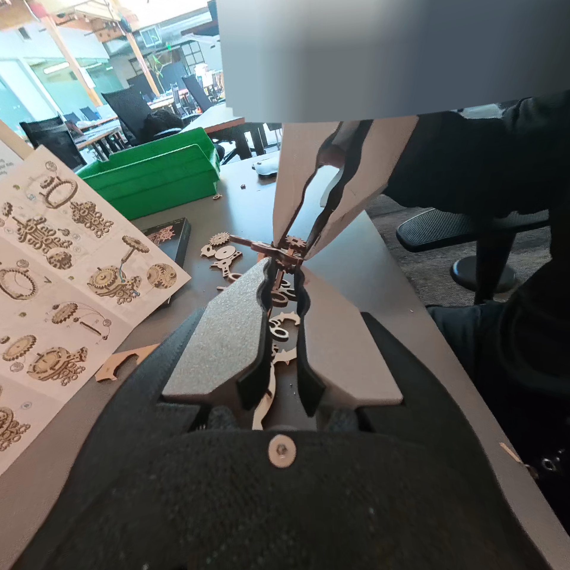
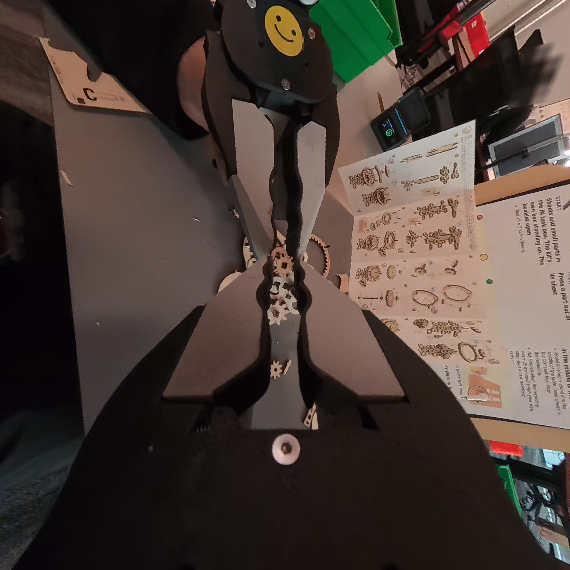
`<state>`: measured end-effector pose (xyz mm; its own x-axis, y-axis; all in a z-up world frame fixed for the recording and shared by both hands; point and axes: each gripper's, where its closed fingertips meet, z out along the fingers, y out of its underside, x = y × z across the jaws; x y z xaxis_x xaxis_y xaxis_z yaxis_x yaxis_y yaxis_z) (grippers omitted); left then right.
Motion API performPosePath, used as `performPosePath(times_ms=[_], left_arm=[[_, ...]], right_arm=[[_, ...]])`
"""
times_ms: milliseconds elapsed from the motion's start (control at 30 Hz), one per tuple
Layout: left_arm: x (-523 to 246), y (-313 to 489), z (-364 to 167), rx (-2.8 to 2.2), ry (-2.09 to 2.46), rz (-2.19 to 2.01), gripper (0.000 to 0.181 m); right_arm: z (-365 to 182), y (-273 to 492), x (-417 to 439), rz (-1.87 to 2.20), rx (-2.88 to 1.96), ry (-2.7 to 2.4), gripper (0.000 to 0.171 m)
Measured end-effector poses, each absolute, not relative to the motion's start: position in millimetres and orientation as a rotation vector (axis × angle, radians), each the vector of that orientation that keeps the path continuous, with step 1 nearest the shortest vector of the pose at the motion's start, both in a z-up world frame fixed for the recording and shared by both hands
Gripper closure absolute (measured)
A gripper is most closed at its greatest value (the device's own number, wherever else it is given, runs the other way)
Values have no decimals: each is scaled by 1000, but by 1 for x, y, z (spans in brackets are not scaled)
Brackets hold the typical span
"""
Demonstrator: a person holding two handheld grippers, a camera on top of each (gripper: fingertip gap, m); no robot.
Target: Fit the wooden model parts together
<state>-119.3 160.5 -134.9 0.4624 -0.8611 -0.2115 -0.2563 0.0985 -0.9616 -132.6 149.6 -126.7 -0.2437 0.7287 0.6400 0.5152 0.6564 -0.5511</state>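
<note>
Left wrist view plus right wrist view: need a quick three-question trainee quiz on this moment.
1. True or false: the green bin stands on the table.
2. What do the left tongs and right tongs both grip? A) small gear assembly B) booklet C) loose ring
3. Fill in: the sticker on the left tongs' body is coloured ____.
Key: 1 true; 2 A; 3 yellow.
</note>
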Motion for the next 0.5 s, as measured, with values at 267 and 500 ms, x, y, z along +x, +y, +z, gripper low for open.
performPosePath(times_ms=[267,500], left_arm=[[-115,153,-130,-1423,1047,-702,173],[-112,149,-124,-1385,1029,-775,173]], right_arm=[[-121,141,-131,503,-910,-1889,162],[-116,136,-130,697,-850,-1839,162]])
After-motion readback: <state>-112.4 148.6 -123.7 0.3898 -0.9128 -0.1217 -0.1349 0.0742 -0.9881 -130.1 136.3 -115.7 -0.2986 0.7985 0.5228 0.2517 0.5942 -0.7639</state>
